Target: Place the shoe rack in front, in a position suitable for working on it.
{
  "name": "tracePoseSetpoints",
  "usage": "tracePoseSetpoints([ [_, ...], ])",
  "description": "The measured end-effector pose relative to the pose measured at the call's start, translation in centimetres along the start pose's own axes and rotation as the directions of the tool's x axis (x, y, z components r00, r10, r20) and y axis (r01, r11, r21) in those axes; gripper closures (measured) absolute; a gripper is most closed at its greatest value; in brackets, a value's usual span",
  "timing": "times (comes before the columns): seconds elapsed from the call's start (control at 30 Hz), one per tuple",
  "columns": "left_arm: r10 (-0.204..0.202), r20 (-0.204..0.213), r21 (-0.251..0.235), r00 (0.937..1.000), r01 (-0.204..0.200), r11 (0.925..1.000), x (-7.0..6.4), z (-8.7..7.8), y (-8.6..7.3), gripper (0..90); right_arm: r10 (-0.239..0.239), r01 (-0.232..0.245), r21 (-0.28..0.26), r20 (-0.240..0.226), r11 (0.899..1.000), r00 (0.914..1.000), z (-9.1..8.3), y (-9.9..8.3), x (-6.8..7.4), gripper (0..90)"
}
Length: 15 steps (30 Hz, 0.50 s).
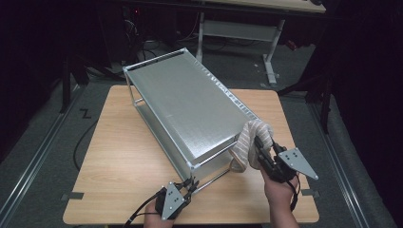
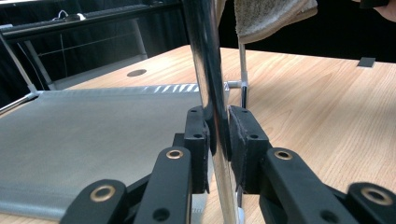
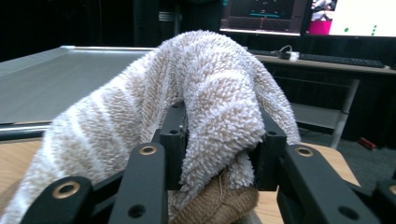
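Note:
A two-tier metal rack [image 1: 185, 102] stands slantwise on the wooden table [image 1: 123, 152]. My left gripper [image 1: 191, 183] at the near edge is shut on the rack's near corner post [image 2: 212, 93], which runs up between its pads [image 2: 243, 140]. My right gripper [image 1: 260, 145] holds a beige and white striped towel [image 1: 251, 137] at the rack's right near corner, level with the top shelf. In the right gripper view the towel [image 3: 210, 107] bulges between the jaws and drapes over them. The lower shelf [image 2: 93, 140] lies to the left of the post.
A white-framed desk [image 1: 266, 33] stands beyond the table, with cables on the dark floor. Monitors [image 3: 299, 16] glow in the background of the right gripper view. Tape marks [image 1: 72, 195] sit at the table's near corners. Bare wood lies left of the rack.

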<state>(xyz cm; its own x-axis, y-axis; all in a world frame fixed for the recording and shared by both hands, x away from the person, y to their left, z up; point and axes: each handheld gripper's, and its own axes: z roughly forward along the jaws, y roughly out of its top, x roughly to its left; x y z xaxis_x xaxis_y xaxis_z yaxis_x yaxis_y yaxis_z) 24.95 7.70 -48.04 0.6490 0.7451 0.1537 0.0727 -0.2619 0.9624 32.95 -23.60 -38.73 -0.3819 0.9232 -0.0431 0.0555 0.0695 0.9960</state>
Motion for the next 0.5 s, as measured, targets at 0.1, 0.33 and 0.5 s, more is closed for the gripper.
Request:
tracePoseSetpoints([
  [0.1,-0.001,0.009,0.003,1.0000,0.000,1.0000,0.0,0.0,0.0,77.8,-0.008,0.008,-0.005,-0.031,1.000,0.9995,-0.1,0.2,0.9,65.4],
  [0.33,-0.001,0.027,0.017,0.9996,0.000,0.9999,0.0,-0.1,0.2,77.8,-0.059,0.054,-0.046,-0.110,0.997,0.9921,-1.1,0.7,4.1,66.0],
  [0.5,0.000,0.035,0.016,0.9994,-0.001,0.9999,0.1,0.0,0.2,77.8,-0.100,0.088,-0.077,-0.173,0.993,0.9798,-1.8,1.1,6.6,66.2],
])
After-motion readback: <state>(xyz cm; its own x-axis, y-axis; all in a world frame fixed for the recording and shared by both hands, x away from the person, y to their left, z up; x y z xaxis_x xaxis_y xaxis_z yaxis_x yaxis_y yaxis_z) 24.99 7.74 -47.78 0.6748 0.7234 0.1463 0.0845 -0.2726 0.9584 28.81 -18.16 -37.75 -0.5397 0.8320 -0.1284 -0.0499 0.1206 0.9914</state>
